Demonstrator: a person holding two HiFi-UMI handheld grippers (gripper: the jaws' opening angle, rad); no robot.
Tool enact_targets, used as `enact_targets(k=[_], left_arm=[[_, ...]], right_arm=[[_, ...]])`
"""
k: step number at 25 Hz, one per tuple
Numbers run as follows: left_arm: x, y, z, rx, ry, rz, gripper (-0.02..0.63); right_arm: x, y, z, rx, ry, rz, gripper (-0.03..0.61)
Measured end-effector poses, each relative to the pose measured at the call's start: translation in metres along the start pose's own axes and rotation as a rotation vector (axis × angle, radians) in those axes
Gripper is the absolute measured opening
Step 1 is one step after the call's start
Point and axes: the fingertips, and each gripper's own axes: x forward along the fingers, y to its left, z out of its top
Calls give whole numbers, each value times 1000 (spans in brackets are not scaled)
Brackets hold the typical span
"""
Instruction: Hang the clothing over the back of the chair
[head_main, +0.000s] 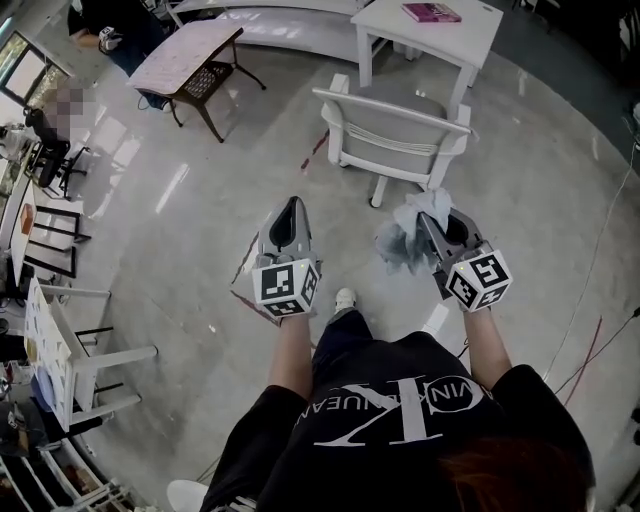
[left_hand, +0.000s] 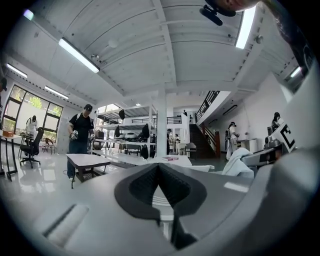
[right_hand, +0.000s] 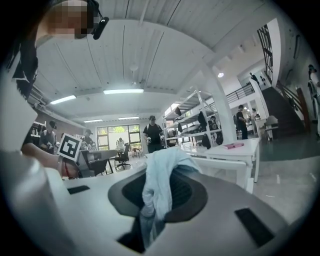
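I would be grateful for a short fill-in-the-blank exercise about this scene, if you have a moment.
The right hand-held gripper is shut on the pale ____.
The left hand-held gripper is shut and holds ____.
The pink book lies on the white ____ beyond the chair.
Missing words: clothing; nothing; table.

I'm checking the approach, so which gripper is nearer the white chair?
Right. The right gripper, holding the clothing, is just short of the chair. The left gripper is farther off, wide of the chair's other side.
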Motion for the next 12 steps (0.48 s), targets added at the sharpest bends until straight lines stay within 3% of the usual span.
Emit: enact_targets(k=[12], left_arm=[[63, 20, 0, -13, 14, -75, 11]], right_arm=[[47, -17, 14, 3, -3, -60, 61]])
